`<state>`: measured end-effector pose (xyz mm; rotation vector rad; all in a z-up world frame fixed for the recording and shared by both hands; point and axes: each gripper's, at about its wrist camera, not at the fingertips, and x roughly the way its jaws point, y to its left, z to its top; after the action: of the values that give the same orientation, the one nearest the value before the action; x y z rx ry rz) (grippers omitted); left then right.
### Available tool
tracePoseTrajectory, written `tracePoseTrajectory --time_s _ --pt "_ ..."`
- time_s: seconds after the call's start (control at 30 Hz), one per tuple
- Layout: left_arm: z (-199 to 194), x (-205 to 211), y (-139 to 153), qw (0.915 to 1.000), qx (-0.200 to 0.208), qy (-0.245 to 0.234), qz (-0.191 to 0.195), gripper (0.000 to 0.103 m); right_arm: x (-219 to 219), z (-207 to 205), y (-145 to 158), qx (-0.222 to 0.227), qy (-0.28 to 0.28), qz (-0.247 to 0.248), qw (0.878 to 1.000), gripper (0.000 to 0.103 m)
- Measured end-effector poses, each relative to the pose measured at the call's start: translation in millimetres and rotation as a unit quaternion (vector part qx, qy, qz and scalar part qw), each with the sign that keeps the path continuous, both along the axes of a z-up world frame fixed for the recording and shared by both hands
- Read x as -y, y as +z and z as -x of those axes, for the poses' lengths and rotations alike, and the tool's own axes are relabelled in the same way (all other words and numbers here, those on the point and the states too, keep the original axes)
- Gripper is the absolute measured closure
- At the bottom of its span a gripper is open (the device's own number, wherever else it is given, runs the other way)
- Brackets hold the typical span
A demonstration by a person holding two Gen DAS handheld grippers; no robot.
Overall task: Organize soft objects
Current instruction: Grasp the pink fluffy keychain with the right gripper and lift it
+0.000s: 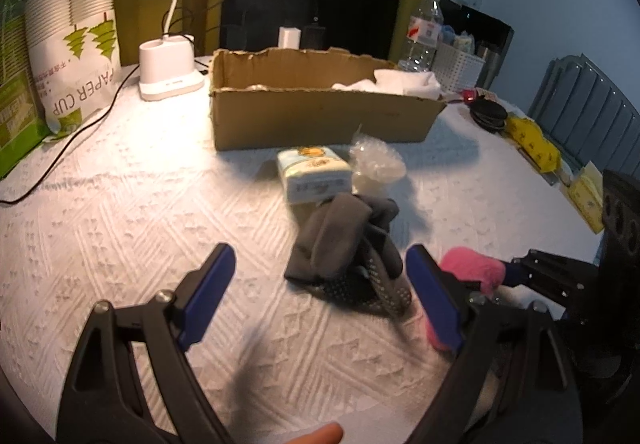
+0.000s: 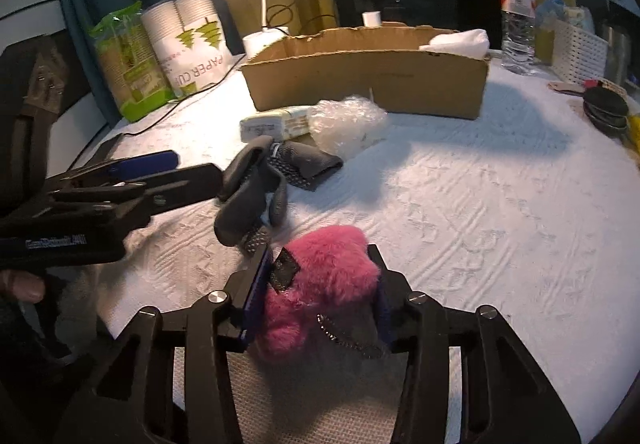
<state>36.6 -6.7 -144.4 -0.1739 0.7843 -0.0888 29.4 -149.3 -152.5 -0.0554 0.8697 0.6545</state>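
A pile of grey grip socks (image 1: 340,240) (image 2: 256,188) lies mid-table on the white textured cloth. My left gripper (image 1: 320,254) (image 2: 188,168) hovers over its near side, open, with nothing between the blue pads. My right gripper (image 2: 319,252) is shut on a pink fluffy plush (image 2: 328,284) (image 1: 472,268) with a black tag and a small chain. Behind the socks sit a tissue pack (image 1: 312,174) (image 2: 276,122) and a clear bubble-wrap bag (image 1: 376,164) (image 2: 348,120). A torn cardboard box (image 1: 320,112) (image 2: 368,80) stands further back, with a white cloth (image 1: 400,82) (image 2: 460,38) in its right end.
Paper-cup packs (image 1: 76,52) and a white lamp base (image 1: 168,72) with a trailing black cable stand at the back left. A water bottle (image 1: 424,32), a white basket (image 1: 460,68), black discs (image 1: 488,114) and a yellow packet (image 1: 532,142) line the right edge.
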Motion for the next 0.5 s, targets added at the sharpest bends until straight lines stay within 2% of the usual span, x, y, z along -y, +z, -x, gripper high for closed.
tracePoseTrajectory --time_s 0.17,0.5 --pt "-16 7 -6 0.9999 -0.015 0.000 -0.007 0.015 4 -3 7 0.012 0.008 -0.006 1.000 0.060" --pt "-42 26 -16 0.9983 -0.044 -0.018 -0.034 0.018 38 -25 20 0.031 -0.029 -0.018 0.999 0.060"
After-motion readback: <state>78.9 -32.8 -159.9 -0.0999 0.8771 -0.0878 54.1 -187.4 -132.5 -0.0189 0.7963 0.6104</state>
